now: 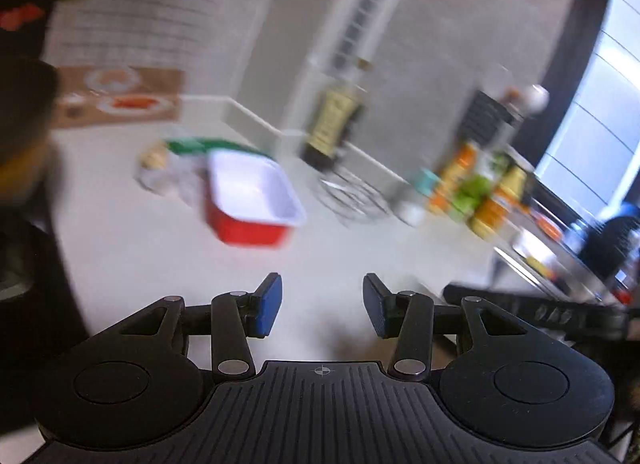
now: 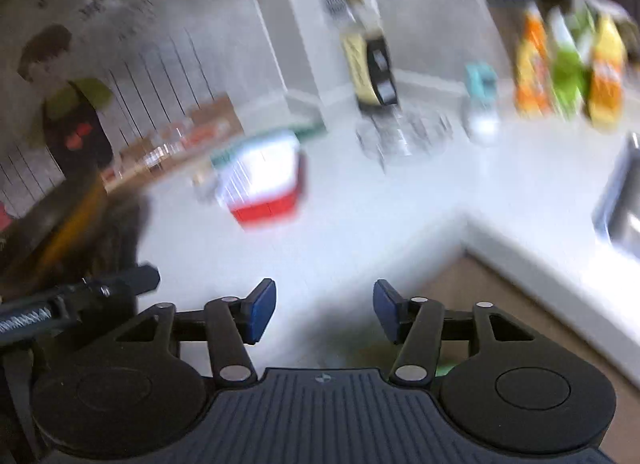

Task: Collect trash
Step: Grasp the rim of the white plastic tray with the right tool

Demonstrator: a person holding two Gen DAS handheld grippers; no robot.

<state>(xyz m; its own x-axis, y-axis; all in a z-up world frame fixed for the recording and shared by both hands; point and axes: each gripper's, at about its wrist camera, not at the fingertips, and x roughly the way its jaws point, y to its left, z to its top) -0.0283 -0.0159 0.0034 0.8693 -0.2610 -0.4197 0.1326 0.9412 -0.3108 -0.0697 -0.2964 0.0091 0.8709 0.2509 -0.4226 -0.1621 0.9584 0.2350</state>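
Observation:
Both views are motion-blurred. A red tray with a white inside (image 1: 252, 199) lies on the white counter (image 1: 140, 232), with crumpled clear wrapping (image 1: 160, 171) and a green-edged item (image 1: 200, 143) behind it. The tray also shows in the right wrist view (image 2: 268, 187). My left gripper (image 1: 322, 306) is open and empty, above the counter in front of the tray. My right gripper (image 2: 324, 312) is open and empty near the counter's inner corner.
A dark bottle with a yellow label (image 1: 334, 123), a wire rack (image 1: 352, 195), a white jar with a teal lid (image 1: 416, 199) and orange and green bottles (image 1: 476, 187) stand at the back. A sink (image 2: 624, 199) lies right. The other gripper (image 1: 540, 310) shows at right.

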